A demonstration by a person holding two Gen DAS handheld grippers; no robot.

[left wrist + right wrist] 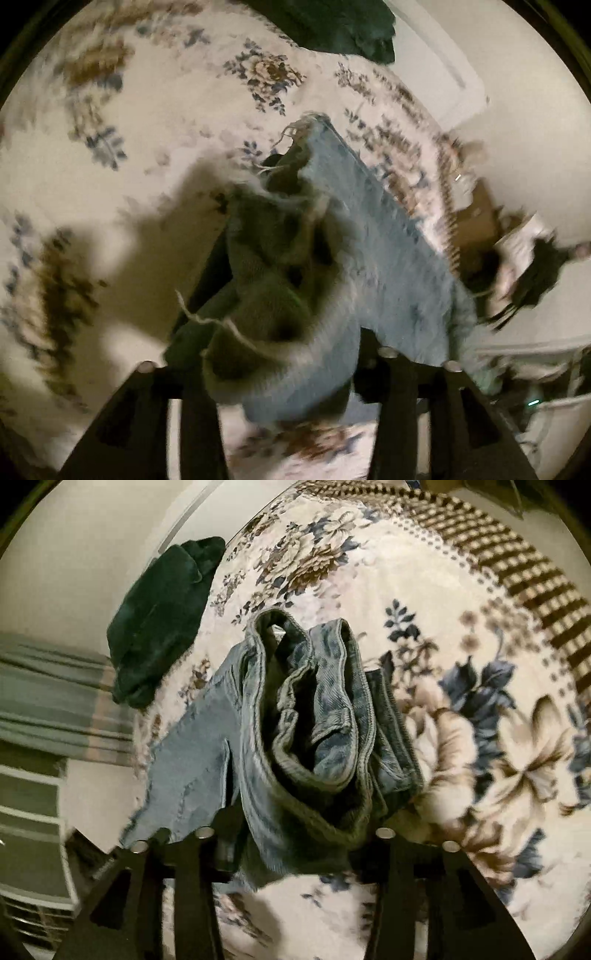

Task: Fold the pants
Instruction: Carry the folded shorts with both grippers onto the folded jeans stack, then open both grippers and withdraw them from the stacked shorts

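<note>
The left gripper [295, 373] clamps the frayed hem end of the light-blue jeans [373, 266], which hang ahead of its fingers above the floral bedspread [147, 122]. The right gripper [295, 849] grips the bunched waistband of the jeans [310, 716]; a dark green garment [159, 620] lies ahead-left.

Floral bedspread [461, 709] fills the right wrist view. Dark green garment [159, 627] lies at ten o'clock, on the bedspread's edge.
</note>
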